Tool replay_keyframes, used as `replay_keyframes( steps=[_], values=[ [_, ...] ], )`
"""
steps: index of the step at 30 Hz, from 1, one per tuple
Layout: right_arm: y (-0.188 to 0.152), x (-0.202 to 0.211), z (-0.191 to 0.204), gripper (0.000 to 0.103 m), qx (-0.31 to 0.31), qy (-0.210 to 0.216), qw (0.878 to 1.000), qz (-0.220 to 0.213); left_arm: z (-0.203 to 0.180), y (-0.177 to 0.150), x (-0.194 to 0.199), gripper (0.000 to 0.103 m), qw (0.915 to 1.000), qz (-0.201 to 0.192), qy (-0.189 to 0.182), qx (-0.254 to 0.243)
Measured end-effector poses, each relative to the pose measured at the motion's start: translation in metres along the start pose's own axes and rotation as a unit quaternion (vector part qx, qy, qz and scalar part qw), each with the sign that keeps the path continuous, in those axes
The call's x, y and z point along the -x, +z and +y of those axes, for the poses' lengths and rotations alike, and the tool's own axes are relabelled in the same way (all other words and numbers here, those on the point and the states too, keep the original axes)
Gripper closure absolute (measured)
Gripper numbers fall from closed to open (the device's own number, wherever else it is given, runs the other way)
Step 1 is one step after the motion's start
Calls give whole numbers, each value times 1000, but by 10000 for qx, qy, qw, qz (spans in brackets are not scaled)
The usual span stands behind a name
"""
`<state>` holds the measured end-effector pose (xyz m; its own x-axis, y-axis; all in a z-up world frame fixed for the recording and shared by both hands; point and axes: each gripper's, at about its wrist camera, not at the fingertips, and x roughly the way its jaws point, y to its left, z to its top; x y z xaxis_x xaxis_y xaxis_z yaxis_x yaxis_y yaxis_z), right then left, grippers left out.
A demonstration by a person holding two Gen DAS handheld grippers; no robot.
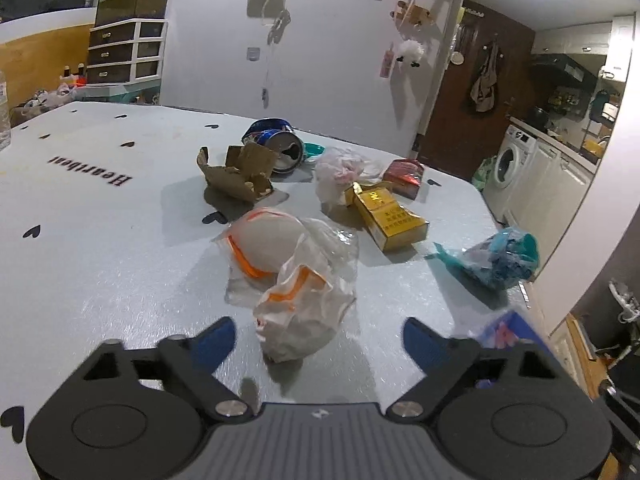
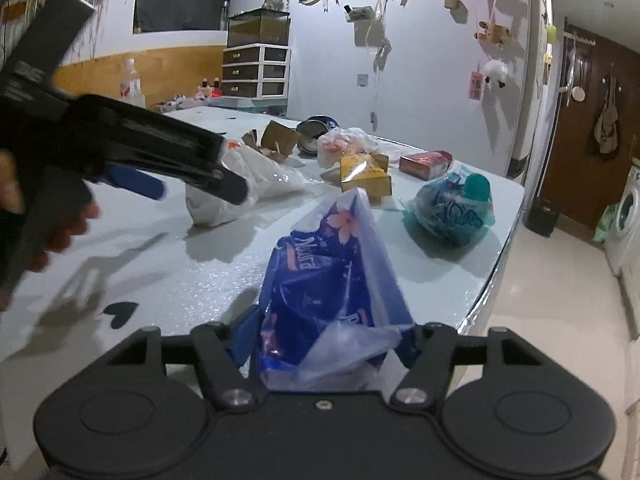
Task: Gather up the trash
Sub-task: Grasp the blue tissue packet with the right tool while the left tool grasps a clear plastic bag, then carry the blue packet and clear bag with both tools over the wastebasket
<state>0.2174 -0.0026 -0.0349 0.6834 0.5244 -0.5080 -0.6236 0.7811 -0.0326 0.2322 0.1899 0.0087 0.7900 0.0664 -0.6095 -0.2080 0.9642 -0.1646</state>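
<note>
two grippers are over the litter on my table (image 1: pixel 100 240), and the nearest risk sits in my right gripper (image 2: pixel 324 340): its jaws flank the blue tissue wrapper (image 2: pixel 320 276), whose film fills the gap, but i cannot tell whether the pads really pinch it, so a lift could leave it behind or let the slack plastic slide out. my left gripper (image 1: pixel 316 340) hangs with its jaws spread and nothing held, the crumpled white bag with orange trim (image 1: pixel 296 312) lying between the fingertips but untouched; if i close on loose film only, the bag may stretch and drag its flat clear half across the surface. both tools work close together, so i judge a clash of the two likely if i sweep inward. further off, the teal bundle (image 2: pixel 452 212) rests near the table edge and a careless nudge could tip it to the floor. beyond lie the yellow carton (image 1: pixel 390 216), the torn cardboard (image 1: pixel 236 176) and the crushed can (image 1: pixel 280 148), which could roll if bumped.
</note>
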Motion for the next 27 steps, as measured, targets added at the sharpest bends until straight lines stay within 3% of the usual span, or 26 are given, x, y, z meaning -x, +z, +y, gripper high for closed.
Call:
replay_keyframes(
  steps=[5, 7, 10, 27],
  values=[
    [-5, 14, 2, 56, -6, 129, 9999, -53, 8, 1, -13, 40, 9995, -37, 130, 270],
    [-6, 19, 4, 60, 2, 186, 9998, -71, 10, 0, -15, 56, 9991, -64, 197, 366],
    [-7, 25, 5, 65, -54, 251, 9997, -64, 10, -4, -11, 64, 9991, -155, 280, 289],
    [-12, 74, -8, 69, -686, 8, 9973, -278, -32, -47, 74, 69, 9957, -672, 292, -563]
  ],
)
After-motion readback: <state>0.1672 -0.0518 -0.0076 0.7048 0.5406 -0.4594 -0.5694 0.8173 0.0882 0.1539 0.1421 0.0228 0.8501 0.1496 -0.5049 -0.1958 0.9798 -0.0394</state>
